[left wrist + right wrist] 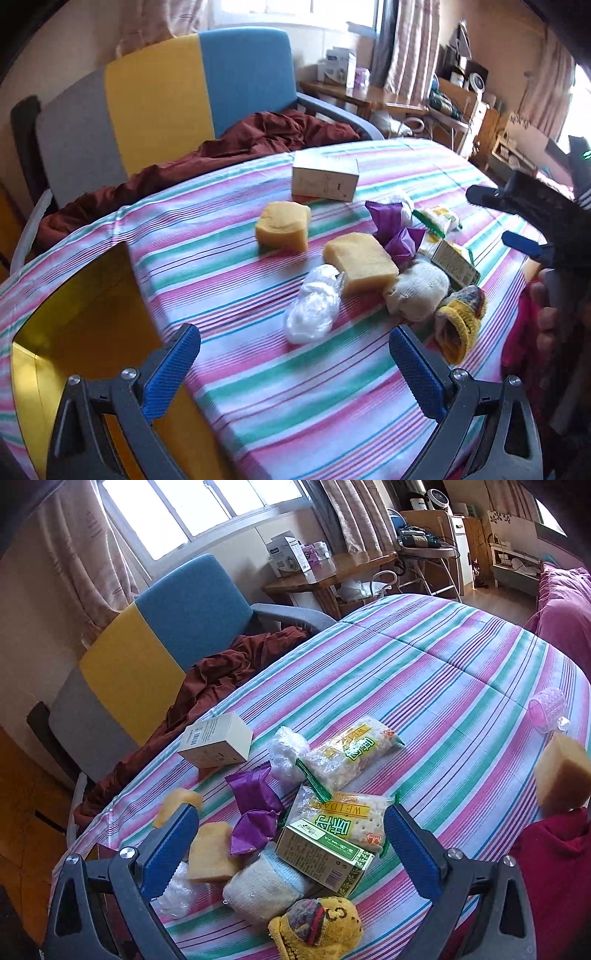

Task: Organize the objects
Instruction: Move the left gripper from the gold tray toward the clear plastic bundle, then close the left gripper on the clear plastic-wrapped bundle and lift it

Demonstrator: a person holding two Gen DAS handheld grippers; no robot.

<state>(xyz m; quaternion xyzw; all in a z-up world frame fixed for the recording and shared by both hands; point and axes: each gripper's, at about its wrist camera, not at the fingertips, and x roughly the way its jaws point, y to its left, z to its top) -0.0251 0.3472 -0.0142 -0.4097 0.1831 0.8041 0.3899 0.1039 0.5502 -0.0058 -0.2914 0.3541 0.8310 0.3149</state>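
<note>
Blue-padded left gripper and right gripper both gape wide, empty. Clutter pile sits mid-bedspread; plastic wad at my left's 12 o'clock. Yellow box at 9. Probably grab the wad low, centred.

Left gripper jaws wide apart, nothing between, above striped cloth. Yellow box near left. Plastic wad just ahead, two sponges beyond, white box far. Right gripper at right edge, jaws spread.
</note>
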